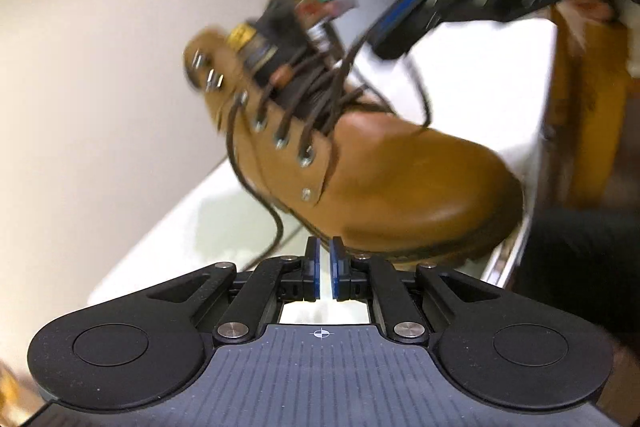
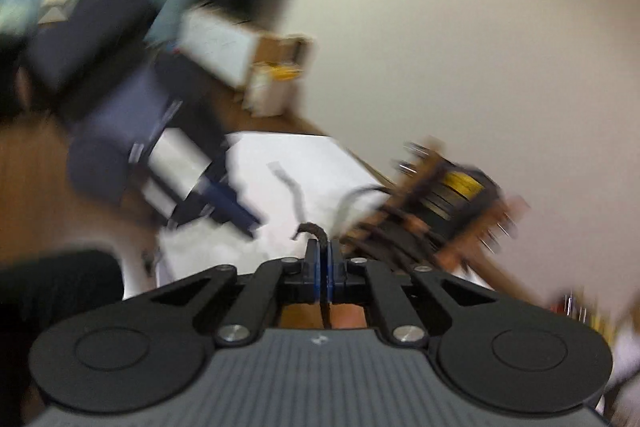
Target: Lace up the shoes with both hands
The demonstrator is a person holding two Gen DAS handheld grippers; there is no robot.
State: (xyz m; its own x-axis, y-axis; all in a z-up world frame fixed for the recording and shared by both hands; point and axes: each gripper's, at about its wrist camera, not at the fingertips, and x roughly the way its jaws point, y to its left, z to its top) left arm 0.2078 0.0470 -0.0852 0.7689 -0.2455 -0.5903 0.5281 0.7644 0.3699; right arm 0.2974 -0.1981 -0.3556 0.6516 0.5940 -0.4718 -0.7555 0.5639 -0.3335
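A tan leather boot (image 1: 400,179) with metal eyelets lies on a white table (image 1: 480,87), its toe pointing toward my left gripper (image 1: 325,247). That gripper sits just in front of the sole, its blue pads a narrow gap apart with nothing between them. A loose end of the dark brown lace (image 1: 276,227) trails on the table beside it. My right gripper (image 1: 384,43) hovers above the boot's tongue, and a taut lace strand runs up to it. In the blurred right wrist view, the right gripper (image 2: 322,247) is shut on the lace (image 2: 316,229), with the boot (image 2: 452,203) to the right and the left gripper (image 2: 248,223) to the left.
A pale wall rises behind the table. Cardboard boxes (image 2: 256,55) and clutter stand on a wooden floor beyond the table's far edge. A person's dark clothing (image 1: 580,267) is close to the table edge at the right.
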